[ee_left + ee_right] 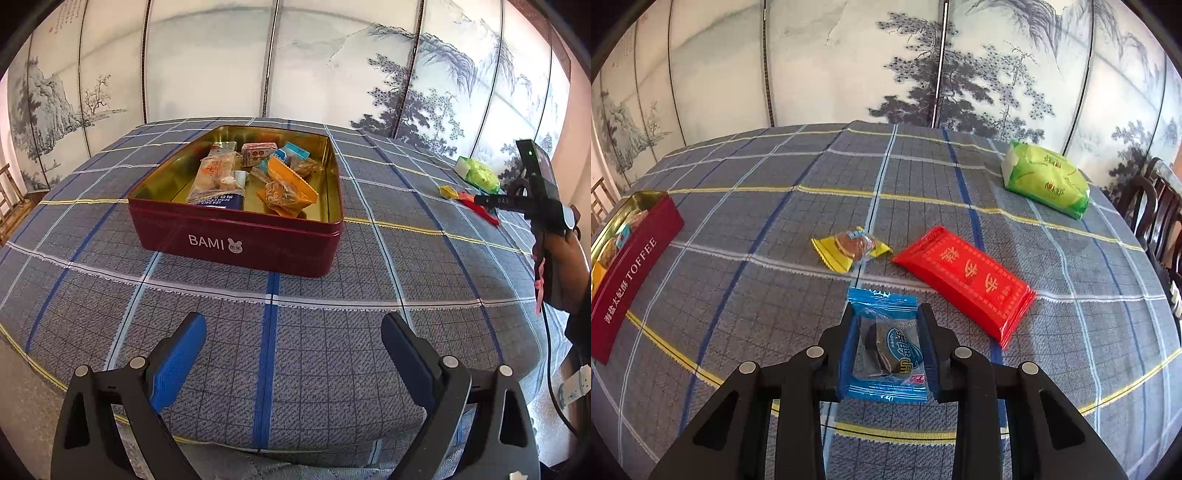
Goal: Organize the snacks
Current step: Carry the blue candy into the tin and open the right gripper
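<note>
On the plaid tablecloth your left gripper hangs spread wide and empty, short of the dark red rectangular snack tin; your right gripper pinches the blue cookie packet squarely between both fingers.

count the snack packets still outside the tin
4: blue packet in the right gripper, yellow candy mid-table, red packet beside it, green pack far right. Others may lie out of view.
</note>
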{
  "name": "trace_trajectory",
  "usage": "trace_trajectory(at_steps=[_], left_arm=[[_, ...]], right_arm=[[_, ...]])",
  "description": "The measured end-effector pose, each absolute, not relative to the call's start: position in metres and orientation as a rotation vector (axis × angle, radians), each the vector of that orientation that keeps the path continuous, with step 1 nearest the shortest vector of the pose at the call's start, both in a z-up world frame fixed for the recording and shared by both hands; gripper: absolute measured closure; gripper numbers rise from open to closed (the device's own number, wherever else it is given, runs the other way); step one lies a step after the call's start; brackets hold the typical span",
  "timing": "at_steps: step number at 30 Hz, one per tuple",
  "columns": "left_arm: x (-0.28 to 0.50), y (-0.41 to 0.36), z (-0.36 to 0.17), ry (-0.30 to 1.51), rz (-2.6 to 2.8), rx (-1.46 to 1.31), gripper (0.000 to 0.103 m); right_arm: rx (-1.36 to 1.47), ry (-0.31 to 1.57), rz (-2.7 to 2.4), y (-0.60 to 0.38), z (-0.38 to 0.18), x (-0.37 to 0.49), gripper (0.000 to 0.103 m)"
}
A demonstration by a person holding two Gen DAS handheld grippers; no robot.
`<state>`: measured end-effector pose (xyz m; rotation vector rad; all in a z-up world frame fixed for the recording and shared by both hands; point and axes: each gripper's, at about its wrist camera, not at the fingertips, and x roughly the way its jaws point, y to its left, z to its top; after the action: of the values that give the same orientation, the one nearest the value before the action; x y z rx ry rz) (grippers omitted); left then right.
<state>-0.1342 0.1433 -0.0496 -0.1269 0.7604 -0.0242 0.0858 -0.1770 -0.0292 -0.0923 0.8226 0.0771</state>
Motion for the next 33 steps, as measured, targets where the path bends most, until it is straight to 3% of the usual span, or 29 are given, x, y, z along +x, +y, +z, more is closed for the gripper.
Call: trace_trajectory(at_steps=[20,33], left_arm=[[-0.167,0.154,-0.064,0.774,-0.024,-0.132,0.009],[-0.191,0.186,-0.063,0.739,0.033,-0.205,0.009]], right_arm=[[-0.158,0.75,0.094,-0.093,0.03,0.09,0.07],[-0.214,0.718,0.244,0.015,0.044,0.083,0.07]])
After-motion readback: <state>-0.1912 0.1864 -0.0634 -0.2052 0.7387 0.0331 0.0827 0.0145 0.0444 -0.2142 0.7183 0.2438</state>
